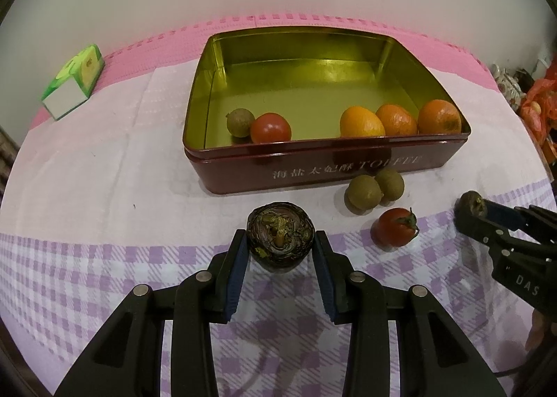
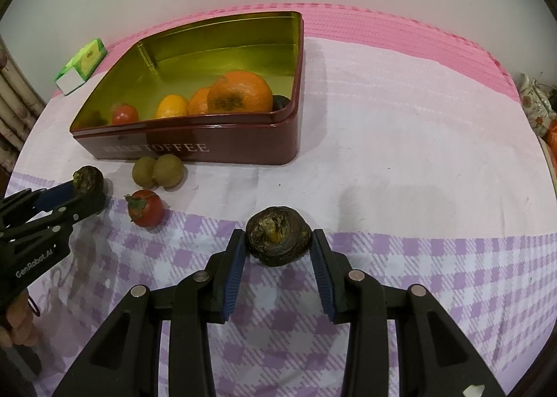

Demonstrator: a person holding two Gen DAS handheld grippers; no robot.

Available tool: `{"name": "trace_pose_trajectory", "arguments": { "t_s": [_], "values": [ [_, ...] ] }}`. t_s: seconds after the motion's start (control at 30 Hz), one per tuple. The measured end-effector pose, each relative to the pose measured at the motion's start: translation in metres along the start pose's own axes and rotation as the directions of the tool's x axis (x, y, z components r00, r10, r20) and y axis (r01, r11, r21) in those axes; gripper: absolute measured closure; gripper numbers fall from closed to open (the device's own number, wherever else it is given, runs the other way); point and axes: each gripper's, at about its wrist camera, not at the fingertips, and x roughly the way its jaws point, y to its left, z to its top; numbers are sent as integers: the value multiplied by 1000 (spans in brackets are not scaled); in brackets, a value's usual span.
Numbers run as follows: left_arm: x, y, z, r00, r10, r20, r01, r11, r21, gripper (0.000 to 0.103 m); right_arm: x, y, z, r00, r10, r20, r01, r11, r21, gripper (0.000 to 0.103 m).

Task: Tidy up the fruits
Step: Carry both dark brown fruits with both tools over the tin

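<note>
A dark red toffee tin (image 1: 313, 172) (image 2: 222, 148) holds oranges (image 1: 362, 122) (image 2: 240, 92), a tomato (image 1: 271, 128) and a small brown fruit (image 1: 239, 122). My left gripper (image 1: 280, 243) is shut on a dark wrinkled fruit (image 1: 280, 238), just above the cloth; it also shows in the right wrist view (image 2: 88, 179). My right gripper (image 2: 278, 240) is shut on a second dark wrinkled fruit (image 2: 278, 235), seen at the right of the left wrist view (image 1: 471, 203). Two brown fruits (image 1: 374, 188) (image 2: 158, 170) and a tomato (image 1: 395, 226) (image 2: 145, 208) lie in front of the tin.
A green and white carton (image 1: 75, 80) (image 2: 81, 66) lies at the back left. The table carries a white and purple checked cloth (image 1: 104, 257) over pink matting. A teapot (image 2: 536, 106) and orange clutter (image 1: 539, 97) stand at the right edge.
</note>
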Motion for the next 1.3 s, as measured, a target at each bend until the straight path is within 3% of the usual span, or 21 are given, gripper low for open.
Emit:
{"name": "trace_pose_trajectory", "arguments": {
  "t_s": [0.27, 0.63, 0.97, 1.3],
  "values": [
    [-14, 7, 8, 999, -31, 33, 32, 999, -23, 65, -18, 5, 4, 999, 27, 32, -26, 1000, -12, 67],
    [-39, 16, 39, 991, -43, 124, 49, 998, -41, 65, -42, 23, 36, 993, 56, 101, -51, 997, -52, 67],
    [-26, 26, 59, 995, -24, 102, 32, 997, -76, 65, -40, 43, 65, 988, 81, 132, -67, 992, -104, 67],
    [-11, 28, 66, 997, -10, 79, 15, 998, -64, 65, -17, 58, 76, 990, 91, 104, -77, 988, -137, 67]
  ]
}}
